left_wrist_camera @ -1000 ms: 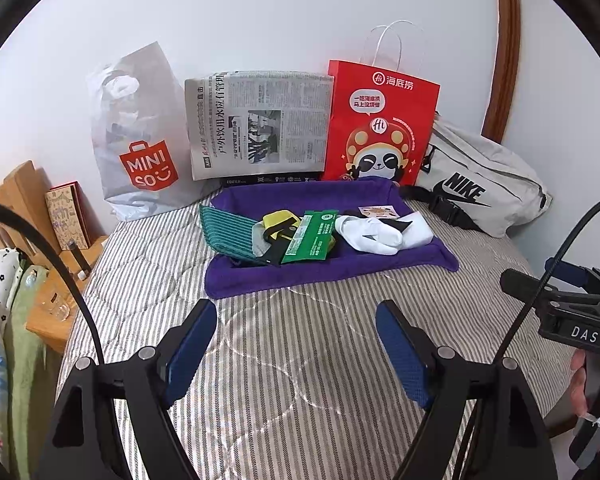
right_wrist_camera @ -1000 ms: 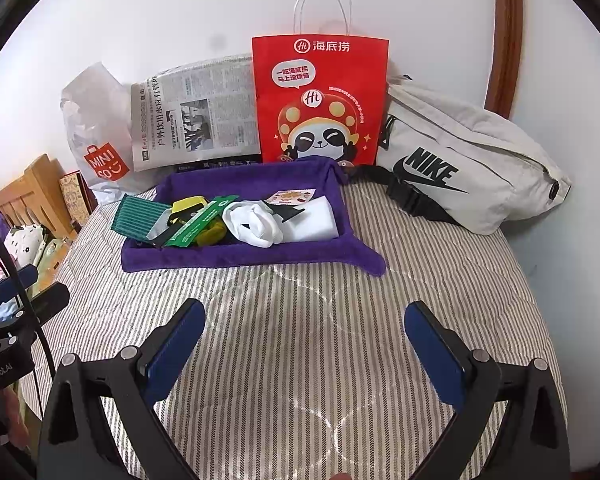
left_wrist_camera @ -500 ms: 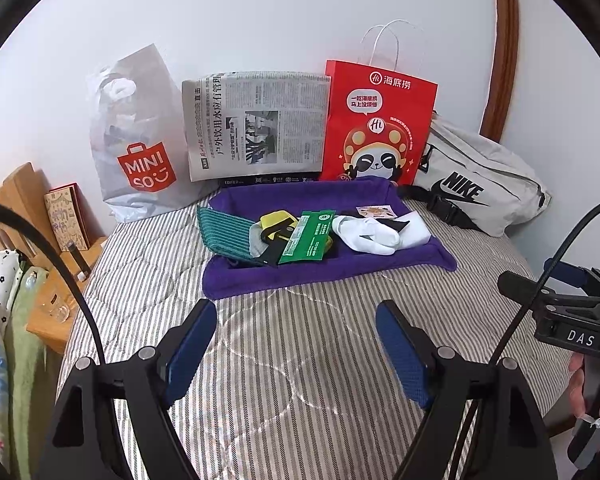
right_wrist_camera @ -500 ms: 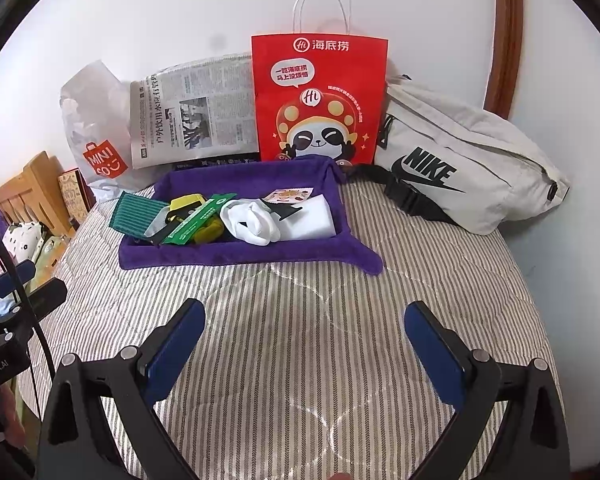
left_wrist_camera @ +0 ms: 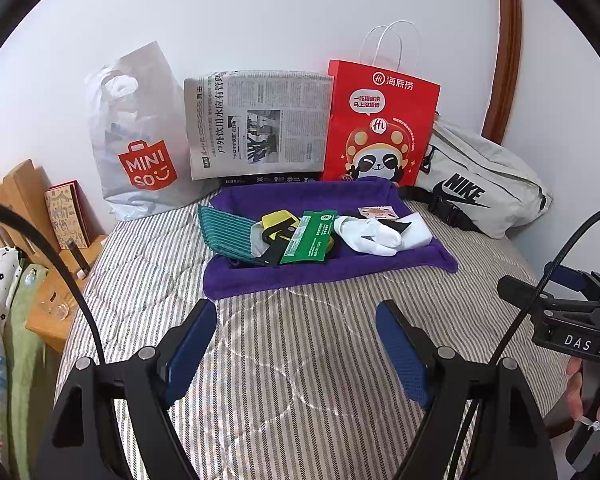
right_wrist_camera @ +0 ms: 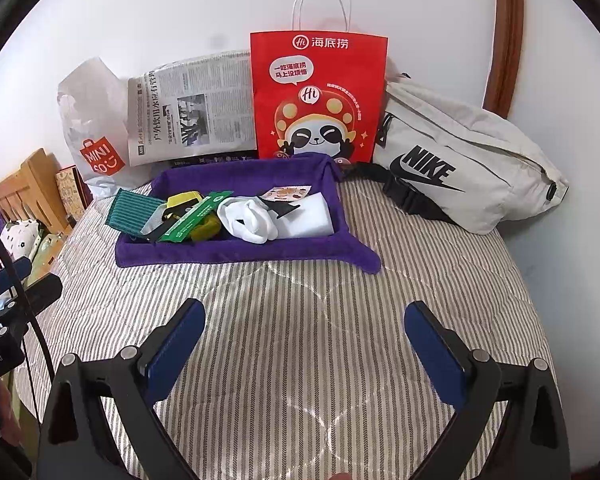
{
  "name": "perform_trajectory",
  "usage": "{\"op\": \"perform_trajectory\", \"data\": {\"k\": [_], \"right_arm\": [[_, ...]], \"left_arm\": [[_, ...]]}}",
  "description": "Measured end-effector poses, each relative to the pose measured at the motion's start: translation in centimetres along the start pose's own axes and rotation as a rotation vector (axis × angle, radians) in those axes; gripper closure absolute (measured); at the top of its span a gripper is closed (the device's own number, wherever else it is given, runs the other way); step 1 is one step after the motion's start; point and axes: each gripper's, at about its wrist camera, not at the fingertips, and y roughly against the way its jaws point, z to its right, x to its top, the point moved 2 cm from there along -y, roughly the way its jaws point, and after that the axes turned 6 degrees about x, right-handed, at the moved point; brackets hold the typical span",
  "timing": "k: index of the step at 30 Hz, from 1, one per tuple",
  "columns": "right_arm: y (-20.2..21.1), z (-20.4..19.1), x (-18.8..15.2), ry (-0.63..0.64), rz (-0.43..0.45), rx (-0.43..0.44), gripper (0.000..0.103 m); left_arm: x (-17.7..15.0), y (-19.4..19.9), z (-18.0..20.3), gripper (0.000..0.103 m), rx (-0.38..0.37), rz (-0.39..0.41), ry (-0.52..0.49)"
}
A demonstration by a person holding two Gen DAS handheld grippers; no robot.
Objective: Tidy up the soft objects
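A purple fabric tray lies on the striped bed. In it are a green striped cloth, a yellow and black item, a green card, white socks and a white folded piece. My left gripper is open and empty above the bed in front of the tray. My right gripper is open and empty, also short of the tray.
Against the wall stand a Miniso plastic bag, a newspaper, a red paper bag and a grey Nike bag. A wooden bedside stand is at the left.
Both grippers have drawn back slightly from the tray; it sits a little higher and farther in both views. Both stay open.
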Motion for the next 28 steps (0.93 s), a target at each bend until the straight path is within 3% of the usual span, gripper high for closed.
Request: {"op": "perform_trajectory", "data": {"k": [28], "right_arm": [[-0.11,-0.28,0.02,0.004,-0.004,0.006,0.004]], "left_arm": [[0.28,-0.12,-0.36,0.019,0.003,0.003,0.013]]}}
